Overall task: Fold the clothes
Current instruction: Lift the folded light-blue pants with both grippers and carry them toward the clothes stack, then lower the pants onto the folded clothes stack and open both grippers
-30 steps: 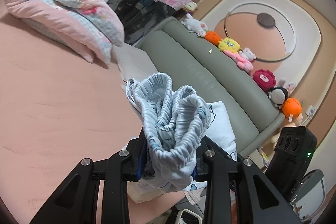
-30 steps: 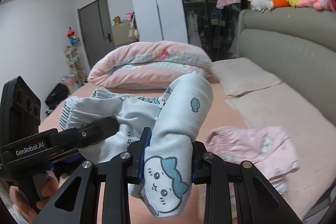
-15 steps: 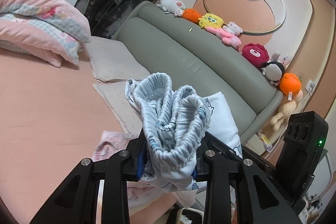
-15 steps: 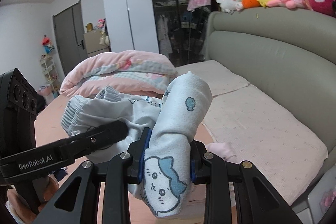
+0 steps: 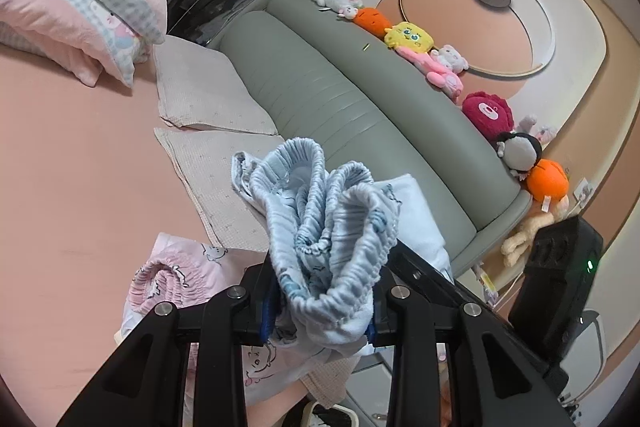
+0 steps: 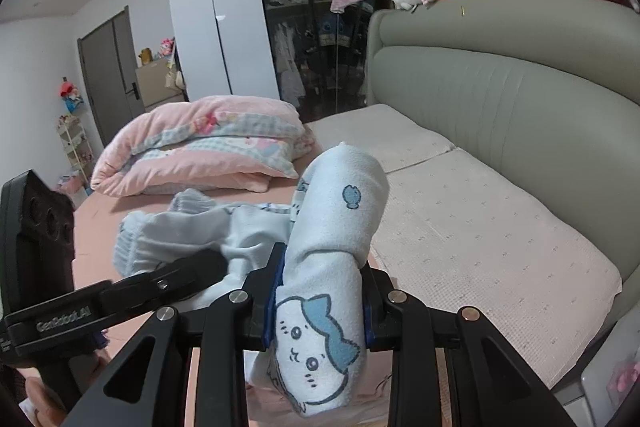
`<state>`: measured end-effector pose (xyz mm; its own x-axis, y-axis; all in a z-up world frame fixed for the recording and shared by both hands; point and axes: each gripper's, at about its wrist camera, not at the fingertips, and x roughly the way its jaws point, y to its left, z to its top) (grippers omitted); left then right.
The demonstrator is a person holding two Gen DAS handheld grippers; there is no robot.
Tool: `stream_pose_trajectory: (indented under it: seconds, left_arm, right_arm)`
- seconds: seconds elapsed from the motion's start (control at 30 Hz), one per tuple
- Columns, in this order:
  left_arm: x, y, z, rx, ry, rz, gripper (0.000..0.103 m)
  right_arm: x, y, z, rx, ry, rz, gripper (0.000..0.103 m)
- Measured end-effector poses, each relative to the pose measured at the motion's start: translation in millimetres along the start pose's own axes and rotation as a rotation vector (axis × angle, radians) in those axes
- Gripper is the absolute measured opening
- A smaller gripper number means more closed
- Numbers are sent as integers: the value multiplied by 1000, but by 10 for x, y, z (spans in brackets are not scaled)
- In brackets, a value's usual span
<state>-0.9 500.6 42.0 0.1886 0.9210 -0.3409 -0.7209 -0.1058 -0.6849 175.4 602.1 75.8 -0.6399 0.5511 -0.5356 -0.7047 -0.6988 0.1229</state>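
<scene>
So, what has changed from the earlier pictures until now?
Both grippers carried the light blue garment sideways along the bed, toward the pink garment near the pillows. Left gripper and right gripper stayed clamped on it; nothing was released.

pink garment (image 5: 172, 279) partly hidden behind left gripper (image 5: 320, 307), wardrobe contents (image 6: 308, 39) indistinct
</scene>
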Motion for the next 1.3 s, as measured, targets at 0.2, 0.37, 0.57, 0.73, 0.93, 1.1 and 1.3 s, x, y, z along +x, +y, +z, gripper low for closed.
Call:
stream_pose_trajectory:
  seconds: [0.2,0.37,0.57,0.73,0.93,1.1,1.3]
  left_arm:
    - [87,82,-87,25,3,14,29]
    - [124,181,-119,-1,12,16,29]
    - [183,286,-209,-4,38,33,29]
    - [264,437,-365,-30,78,59,29]
    - [322,649,-506,-91,110,49,29]
    - [302,616,-544,-69,123,60,31]
    - [200,365,-385,-8,182,177,70]
  right_arm:
    - [219,-80,-23,6,48,-22,29]
    - [345,-158,-82,29,72,-19,29]
    - [465,-267,-154,74,89,-18,29]
    - [594,-317,-292,83,132,-32,29]
    - [798,-424,-502,152,185,-31,29]
    - [883,-557,-626,235,205,20,31]
    - [836,-603,-674,230,197,41,31]
